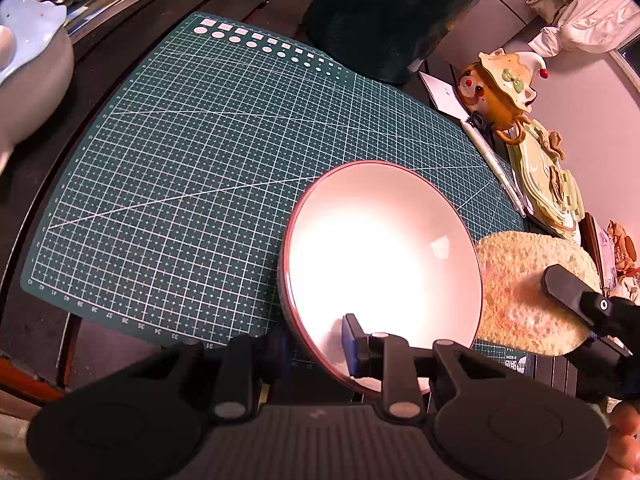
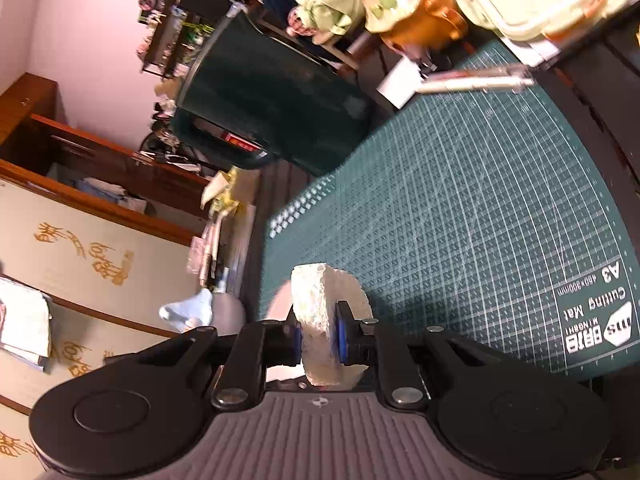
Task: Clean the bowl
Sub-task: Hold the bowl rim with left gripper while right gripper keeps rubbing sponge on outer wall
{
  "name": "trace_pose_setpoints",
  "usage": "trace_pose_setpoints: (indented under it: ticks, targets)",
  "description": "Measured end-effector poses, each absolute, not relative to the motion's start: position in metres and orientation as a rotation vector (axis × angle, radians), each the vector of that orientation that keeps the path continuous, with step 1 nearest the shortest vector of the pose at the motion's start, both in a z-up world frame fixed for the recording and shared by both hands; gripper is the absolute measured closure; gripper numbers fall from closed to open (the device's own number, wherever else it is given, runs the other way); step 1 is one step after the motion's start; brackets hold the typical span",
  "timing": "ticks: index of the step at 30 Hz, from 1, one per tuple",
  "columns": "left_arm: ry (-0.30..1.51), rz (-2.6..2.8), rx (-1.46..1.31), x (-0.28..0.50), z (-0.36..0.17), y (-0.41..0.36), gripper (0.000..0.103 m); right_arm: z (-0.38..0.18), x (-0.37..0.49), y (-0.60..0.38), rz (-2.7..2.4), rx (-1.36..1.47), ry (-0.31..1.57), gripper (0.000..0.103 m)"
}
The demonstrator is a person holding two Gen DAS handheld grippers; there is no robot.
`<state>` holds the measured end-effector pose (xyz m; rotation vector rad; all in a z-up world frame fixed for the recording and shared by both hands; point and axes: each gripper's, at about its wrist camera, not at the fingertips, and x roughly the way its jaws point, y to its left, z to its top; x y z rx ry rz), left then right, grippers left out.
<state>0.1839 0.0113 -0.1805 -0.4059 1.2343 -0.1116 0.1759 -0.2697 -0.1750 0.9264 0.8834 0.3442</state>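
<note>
White-glazed bowl [image 1: 380, 264] with red rim sits tilted over the green cutting mat [image 1: 208, 168], at the mat's near right corner on the bench. Left gripper [image 1: 316, 344] fingers pinch the bowl's near rim, one inside, one outside. Right gripper [image 2: 318, 338] fingers clamp a pale sponge [image 2: 328, 320], just beside the bowl's right rim

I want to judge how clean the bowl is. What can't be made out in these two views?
- Bowl inside, left wrist view: glare washes it out, so no dirt can be judged.
- Bowl's outside and base: hidden by its own tilt and the left gripper.
- Sponge in the right gripper, right wrist view: motion blur; it hides the bowl there.
</note>
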Motion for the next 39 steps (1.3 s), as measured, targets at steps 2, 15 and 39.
trace_pose_setpoints:
  ticks: [2, 15, 39]
  targets:
    - [1.235, -0.111, -0.407, 0.184, -0.180, 0.011, 0.078, -0.179, 0.178, -0.267, 0.341, 0.926, 0.903, 0.087]
    - [1.234, -0.109, -0.407, 0.183, -0.180, 0.010, 0.078, -0.173, 0.177, -0.269, 0.350, 0.924, 0.880, 0.087]
    - [1.234, -0.109, -0.407, 0.182, -0.180, 0.010, 0.078, -0.167, 0.175, -0.274, 0.360, 0.928, 0.853, 0.087]
